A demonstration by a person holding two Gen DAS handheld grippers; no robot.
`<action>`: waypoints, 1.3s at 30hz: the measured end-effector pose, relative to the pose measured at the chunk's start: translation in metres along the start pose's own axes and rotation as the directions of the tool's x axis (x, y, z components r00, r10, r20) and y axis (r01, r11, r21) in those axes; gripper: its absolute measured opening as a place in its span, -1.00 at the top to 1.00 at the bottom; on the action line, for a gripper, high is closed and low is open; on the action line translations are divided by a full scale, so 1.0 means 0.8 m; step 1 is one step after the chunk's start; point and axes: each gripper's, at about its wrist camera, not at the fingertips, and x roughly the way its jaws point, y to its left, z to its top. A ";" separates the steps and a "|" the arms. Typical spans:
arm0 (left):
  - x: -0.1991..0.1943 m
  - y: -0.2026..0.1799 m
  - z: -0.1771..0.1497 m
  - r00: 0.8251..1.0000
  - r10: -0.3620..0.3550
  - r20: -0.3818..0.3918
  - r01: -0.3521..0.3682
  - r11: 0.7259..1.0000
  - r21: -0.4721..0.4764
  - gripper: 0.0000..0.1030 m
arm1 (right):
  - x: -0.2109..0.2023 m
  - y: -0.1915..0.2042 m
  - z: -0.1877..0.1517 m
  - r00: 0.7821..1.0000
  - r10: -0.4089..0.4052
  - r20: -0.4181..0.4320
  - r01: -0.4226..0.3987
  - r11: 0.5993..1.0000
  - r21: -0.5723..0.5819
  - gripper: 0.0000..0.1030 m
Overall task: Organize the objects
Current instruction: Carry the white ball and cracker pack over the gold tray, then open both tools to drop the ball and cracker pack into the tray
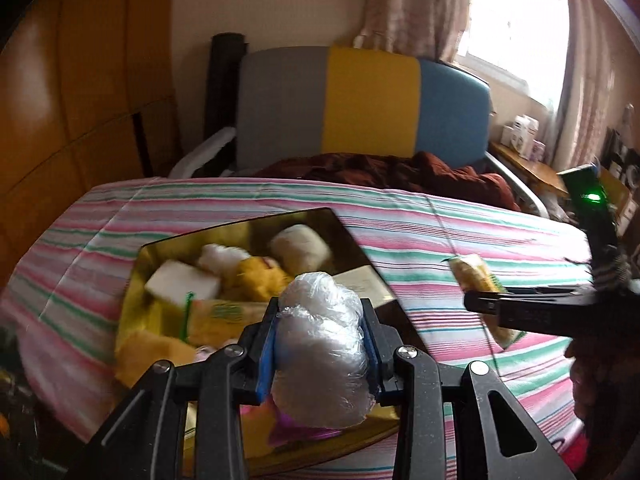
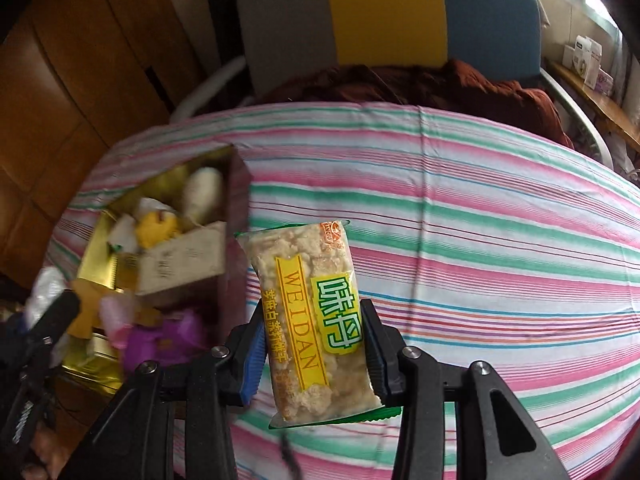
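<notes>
Both black 2-finger tongs are clamped on a snack. At the bottom centre of the left wrist view, the left gripper [image 1: 324, 344] presses its blue-padded jaws against the sides of a whitish lump wrapped in clear crinkled plastic film [image 1: 322, 344]. At the bottom centre of the right wrist view, the right gripper [image 2: 314, 350] pinches a clear packet of pale puffed-rice cake with green crimped ends [image 2: 310, 322], held upright. Its yellow band reads "WEIDAN", beside large white characters on a green patch and a small orange logo at the top corner; the smaller yellow characters are too fine to read.

Largest in both views is the bed under a pink, green and white striped sheet [image 2: 480, 240], filling the middle. Behind it, at the top, stands a padded headboard in grey, yellow and blue panels [image 1: 360, 104], with a rumpled dark red blanket [image 1: 400, 170] at its foot. Wooden wardrobe doors [image 1: 80, 80] fill the upper left.

On the sheet, left of centre, lies an open gold-lined rectangular box [image 1: 352, 236] holding white, yellow and purple wrapped items, all blurred. Small white boxes [image 2: 586, 58] sit on a wooden shelf at the upper right, their print illegible.
</notes>
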 end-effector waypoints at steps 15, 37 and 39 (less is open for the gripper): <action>0.009 0.075 -0.016 0.997 0.040 -0.063 -0.049 0.986 -0.162 0.28 | -0.001 0.095 -0.008 0.989 0.113 0.098 -0.107 0.993 -0.058 0.17; 0.044 0.121 0.024 0.995 0.003 -0.098 -0.033 0.952 -0.304 0.23 | 0.032 0.131 0.009 0.964 0.260 0.053 -0.261 0.965 0.006 0.10; 0.047 0.121 0.025 0.995 -0.006 -0.100 -0.025 0.951 -0.309 0.02 | 0.031 0.133 0.009 0.963 0.264 0.056 -0.264 0.964 0.004 0.10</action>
